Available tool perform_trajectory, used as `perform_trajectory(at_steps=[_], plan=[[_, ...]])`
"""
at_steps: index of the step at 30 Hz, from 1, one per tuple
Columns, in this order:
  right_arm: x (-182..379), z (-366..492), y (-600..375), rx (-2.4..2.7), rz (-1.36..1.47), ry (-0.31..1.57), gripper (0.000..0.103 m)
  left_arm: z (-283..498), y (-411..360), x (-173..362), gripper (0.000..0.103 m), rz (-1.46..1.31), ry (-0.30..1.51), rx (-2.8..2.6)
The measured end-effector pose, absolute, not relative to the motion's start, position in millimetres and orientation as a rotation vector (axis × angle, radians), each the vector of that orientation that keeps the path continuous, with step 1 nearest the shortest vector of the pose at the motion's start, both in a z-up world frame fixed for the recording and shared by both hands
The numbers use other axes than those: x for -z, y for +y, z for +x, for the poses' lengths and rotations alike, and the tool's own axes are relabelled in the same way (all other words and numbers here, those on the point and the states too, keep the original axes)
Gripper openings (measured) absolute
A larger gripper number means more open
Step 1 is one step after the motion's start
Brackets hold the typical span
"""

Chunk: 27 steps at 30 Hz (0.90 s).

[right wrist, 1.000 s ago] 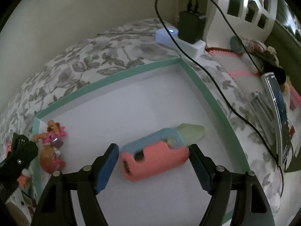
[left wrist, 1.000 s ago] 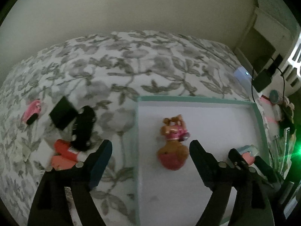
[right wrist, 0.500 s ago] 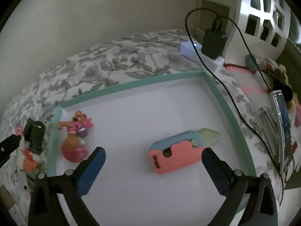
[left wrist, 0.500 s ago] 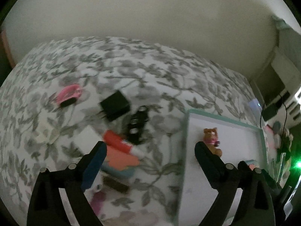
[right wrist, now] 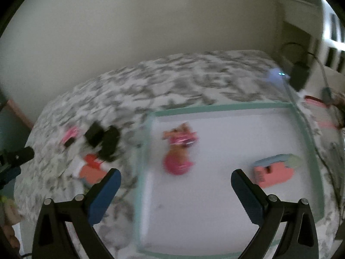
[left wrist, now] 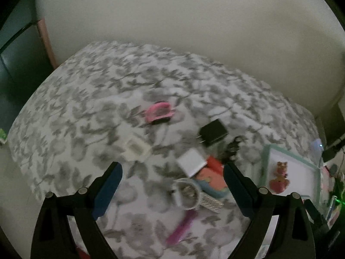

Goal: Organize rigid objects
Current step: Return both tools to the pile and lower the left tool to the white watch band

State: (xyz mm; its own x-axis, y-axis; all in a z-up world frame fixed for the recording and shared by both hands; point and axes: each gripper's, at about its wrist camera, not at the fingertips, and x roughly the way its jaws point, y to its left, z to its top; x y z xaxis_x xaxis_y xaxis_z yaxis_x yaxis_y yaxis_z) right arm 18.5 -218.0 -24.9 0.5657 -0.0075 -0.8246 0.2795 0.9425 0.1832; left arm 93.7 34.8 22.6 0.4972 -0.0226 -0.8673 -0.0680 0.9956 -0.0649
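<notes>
Both grippers have swung away from the tray toward the loose pile since a second ago, and each now stands wide apart with nothing between its pads. For the task, that reads as two deliveries finished and a return trip for more.

Going left to right on the floral bedspread (left wrist: pixel 90 90): a white square case (left wrist: pixel 136 149) lies alone, a pink clip (left wrist: pixel 159 114) sits beyond it, then comes the cluster of a black charger (left wrist: pixel 213 132), a white block (left wrist: pixel 192 161), an orange-and-coral toy (left wrist: pixel 212 173), a round metal watch (left wrist: pixel 187 194) and a purple stick (left wrist: pixel 181 229). The left gripper (left wrist: pixel 172 191) hangs above this cluster, roughly over the watch, touching nothing.

Further right, the green-rimmed tray (right wrist: pixel 217 108) already holds the toy figure (right wrist: pixel 177 151) near its left wall and the pink-and-blue toy (right wrist: pixel 273 170) near its right wall. The right gripper (right wrist: pixel 175 192) hovers over the tray's left part, empty, the pink-and-blue toy outside its right finger.

Most items remain to be moved, I judge.
</notes>
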Motion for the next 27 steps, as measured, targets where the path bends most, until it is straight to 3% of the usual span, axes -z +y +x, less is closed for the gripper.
perform_trajectory(at_steps=[14, 27], plan=[[51.5, 38.2, -118.3, -0.079, 0.104, 1.073, 0.103, 99.1, 65.7, 42.2, 0.095, -0.157, 1.27, -0.079], [67.1, 42.1, -110.9, -0.074, 0.058, 1.121, 0.103, 117.2, 37.5, 75.7, 0.095, -0.242, 1.359, 0.066]])
